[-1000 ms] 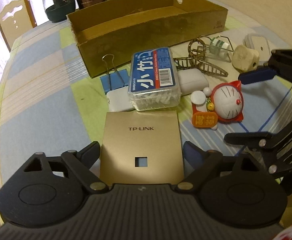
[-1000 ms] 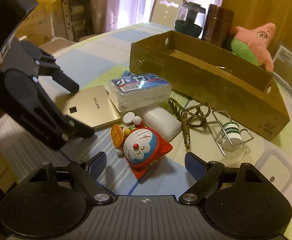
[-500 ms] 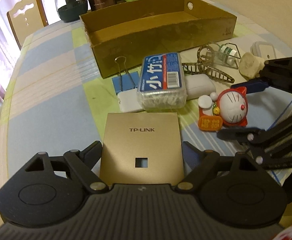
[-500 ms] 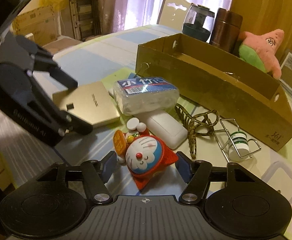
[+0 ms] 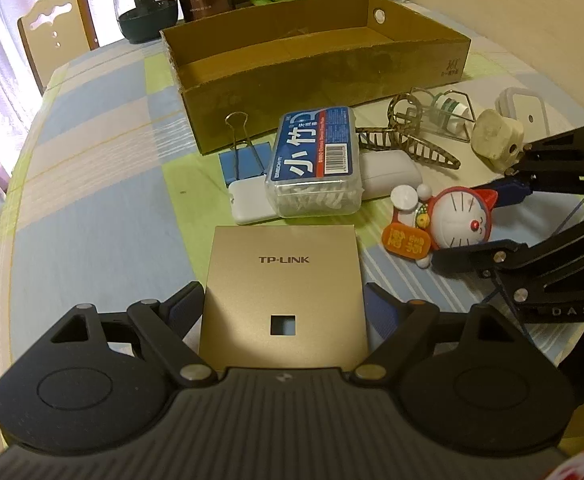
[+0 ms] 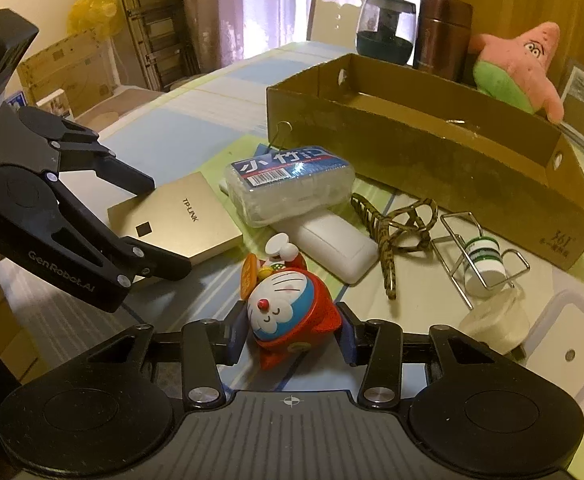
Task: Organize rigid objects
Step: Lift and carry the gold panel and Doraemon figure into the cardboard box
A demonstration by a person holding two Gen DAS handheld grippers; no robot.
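Note:
My left gripper has its jaws set wide on a gold TP-LINK wall panel, one pad against each side edge. The panel lies low over the checked tablecloth. My right gripper is closing its jaws on a red and blue cat figure, and both pads touch its sides. In the left wrist view the figure sits between the right gripper's fingers. Behind stands an open cardboard box, which looks empty.
A clear cotton-swab case rests on a white case and a white block. Nearby lie a blue binder clip, a hair claw, a wire holder with a small bottle, a white plug and a lidded white box. A plush toy, a flask and a jar stand behind the box.
The right gripper's jaws have come together around the cat figure until the pads touch it. The left gripper has kept its hold on the panel, and its view tilted slightly.

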